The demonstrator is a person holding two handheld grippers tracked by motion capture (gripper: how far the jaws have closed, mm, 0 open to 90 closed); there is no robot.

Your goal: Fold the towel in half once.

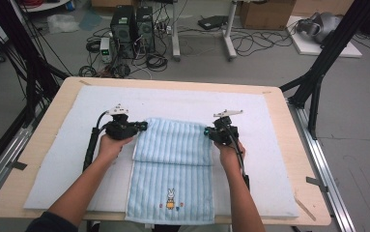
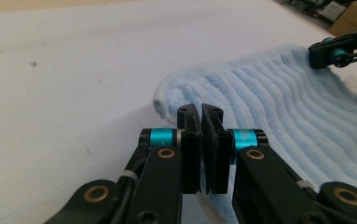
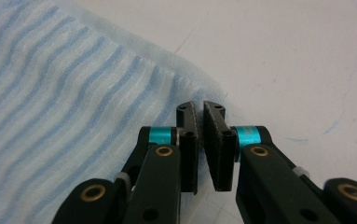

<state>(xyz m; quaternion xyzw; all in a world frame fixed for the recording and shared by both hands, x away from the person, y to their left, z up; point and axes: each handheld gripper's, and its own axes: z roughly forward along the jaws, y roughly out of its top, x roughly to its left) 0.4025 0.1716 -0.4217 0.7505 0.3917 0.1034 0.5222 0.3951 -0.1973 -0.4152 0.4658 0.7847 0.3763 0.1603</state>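
A light blue striped towel (image 1: 173, 179) lies on the white mat, its far part folded back over itself, a small rabbit picture (image 1: 171, 199) near the front edge. My left gripper (image 1: 143, 126) is shut at the fold's far left corner. In the left gripper view its jaws (image 2: 200, 108) press together at the towel's (image 2: 283, 102) rolled corner, and the right gripper (image 2: 334, 53) shows at the far end. My right gripper (image 1: 206, 130) is shut at the far right corner; its tips (image 3: 200, 105) pinch the towel's (image 3: 50, 93) edge. Cloth between the pads is hidden.
The white mat (image 1: 52, 159) covers most of the wooden table (image 1: 293, 159). Black frame posts (image 1: 318, 72) stand at both sides. Computers and cables (image 1: 132, 29) lie on the floor beyond the far edge. Forearms come in from the bottom.
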